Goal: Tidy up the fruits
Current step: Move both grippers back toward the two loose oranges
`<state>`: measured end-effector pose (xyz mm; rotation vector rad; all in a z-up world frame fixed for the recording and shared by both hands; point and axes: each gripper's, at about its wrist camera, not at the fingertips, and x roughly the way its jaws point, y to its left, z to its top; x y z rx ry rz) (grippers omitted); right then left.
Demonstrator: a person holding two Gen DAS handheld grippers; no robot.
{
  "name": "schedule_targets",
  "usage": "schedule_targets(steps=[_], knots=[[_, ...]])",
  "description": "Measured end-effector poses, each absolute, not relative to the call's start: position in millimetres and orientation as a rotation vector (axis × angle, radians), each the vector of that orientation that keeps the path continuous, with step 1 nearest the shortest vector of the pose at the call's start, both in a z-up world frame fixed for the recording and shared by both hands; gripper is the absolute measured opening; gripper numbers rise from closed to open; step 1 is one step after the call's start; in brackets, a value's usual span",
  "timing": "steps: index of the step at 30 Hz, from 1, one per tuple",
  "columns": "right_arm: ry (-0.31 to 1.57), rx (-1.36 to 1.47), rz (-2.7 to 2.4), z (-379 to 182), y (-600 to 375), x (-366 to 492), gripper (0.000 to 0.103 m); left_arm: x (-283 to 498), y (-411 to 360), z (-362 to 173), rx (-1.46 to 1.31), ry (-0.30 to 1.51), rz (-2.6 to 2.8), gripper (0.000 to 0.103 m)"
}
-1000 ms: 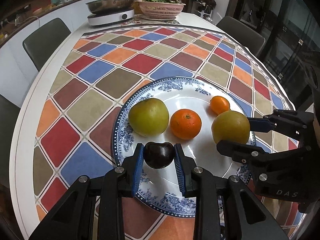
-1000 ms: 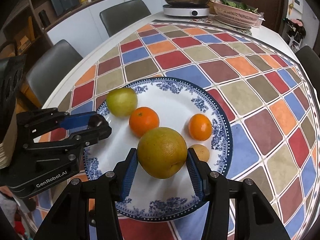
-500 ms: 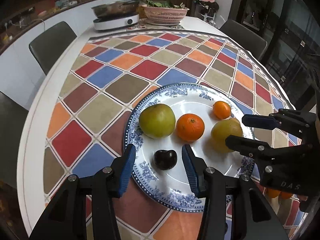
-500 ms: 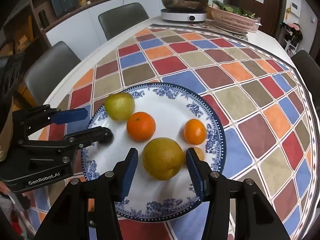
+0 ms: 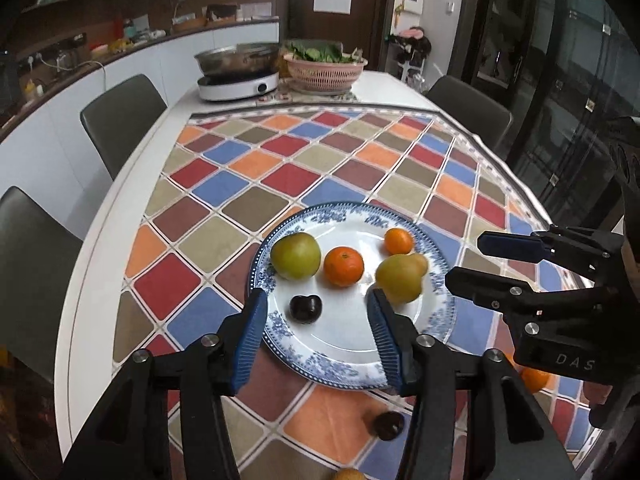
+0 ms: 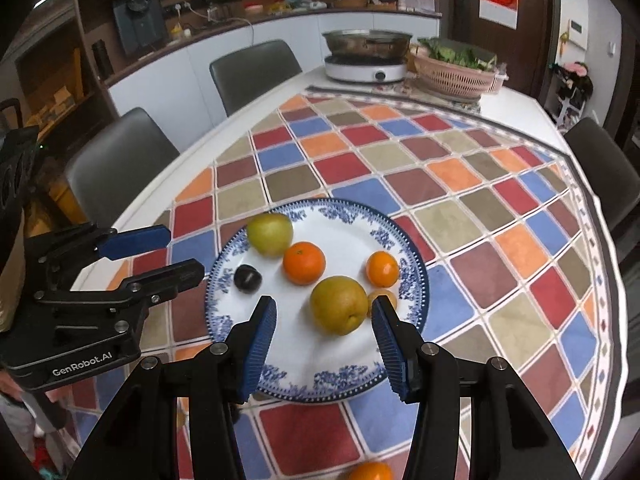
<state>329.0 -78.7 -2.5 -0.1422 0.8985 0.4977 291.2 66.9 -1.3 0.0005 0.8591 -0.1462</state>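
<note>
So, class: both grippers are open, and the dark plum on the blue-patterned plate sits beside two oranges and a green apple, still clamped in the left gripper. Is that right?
One detail is wrong. The left gripper is open and holds nothing: the dark plum lies free on the plate, as the left wrist view shows. The rest stands.

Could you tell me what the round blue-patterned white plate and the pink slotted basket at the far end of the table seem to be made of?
The round blue-patterned white plate looks like glazed ceramic or porcelain: its white centre is glossy with soft reflections, and the blue print sits under the shine. The pink slotted basket looks like moulded plastic, with uniform matte colour and evenly spaced slots, though distance leaves that uncertain.
</note>
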Motion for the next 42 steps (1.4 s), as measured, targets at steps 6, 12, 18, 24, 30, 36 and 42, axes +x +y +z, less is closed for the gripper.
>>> schedule_targets(steps=[6,12,18,24,30,36,42], knots=[[0.841,-0.147,0.481,21,-90,303,0.051,261,59,21,0.001,0.797,-0.144,0.059],[0.812,-0.133,0.458,38,-103,281,0.051,233,49,38,0.014,0.745,-0.138,0.063],[0.773,-0.139,0.421,47,-115,256,0.061,210,41,48,0.011,0.715,-0.137,0.065],[0.751,-0.138,0.394,51,-127,230,0.061,190,29,49,0.015,0.706,-0.153,0.067],[0.751,-0.12,0.369,48,-145,209,0.061,174,13,43,0.019,0.708,-0.174,0.067],[0.748,-0.127,0.307,39,-162,194,0.061,167,-1,28,0.044,0.738,-0.188,0.068],[0.792,-0.106,0.259,19,-180,188,0.061,167,-16,10,0.075,0.757,-0.243,0.068]])
